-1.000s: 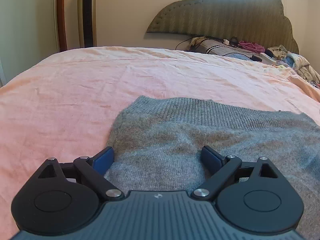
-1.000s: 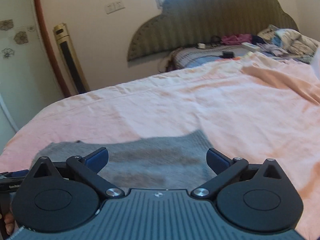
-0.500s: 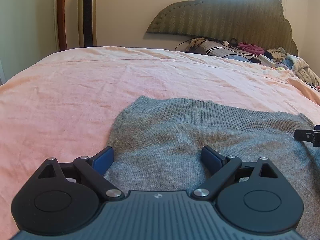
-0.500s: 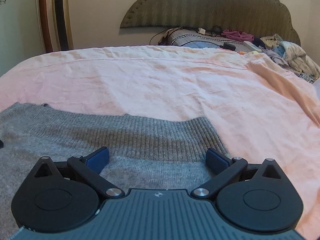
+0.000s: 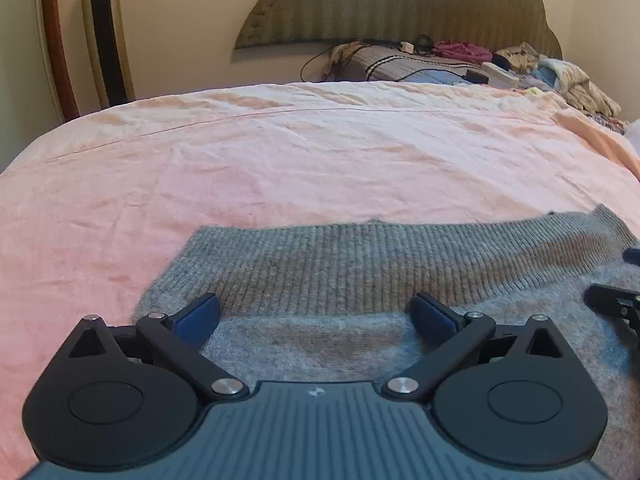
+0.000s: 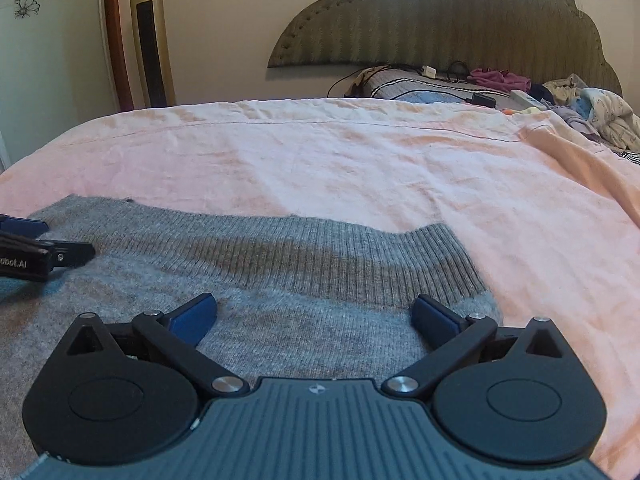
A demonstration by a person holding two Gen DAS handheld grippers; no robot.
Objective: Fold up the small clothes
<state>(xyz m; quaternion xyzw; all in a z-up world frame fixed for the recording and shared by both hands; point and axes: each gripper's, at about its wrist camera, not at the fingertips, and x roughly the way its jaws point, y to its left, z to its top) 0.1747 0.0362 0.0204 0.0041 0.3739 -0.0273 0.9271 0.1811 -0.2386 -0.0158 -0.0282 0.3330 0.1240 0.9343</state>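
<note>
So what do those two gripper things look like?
The left gripper and right gripper match: black linkage arms with silver rivets, round black side discs, a ribbed dark-grey body with a tiny white logo, and blue fingertip pads. White lettering shows on the left one's side. No cables or sleeves show.

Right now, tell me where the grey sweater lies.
The grey sweater lies flat on the pink bedsheet, under both open grippers: left gripper near its left corner, right gripper near its right.
</note>
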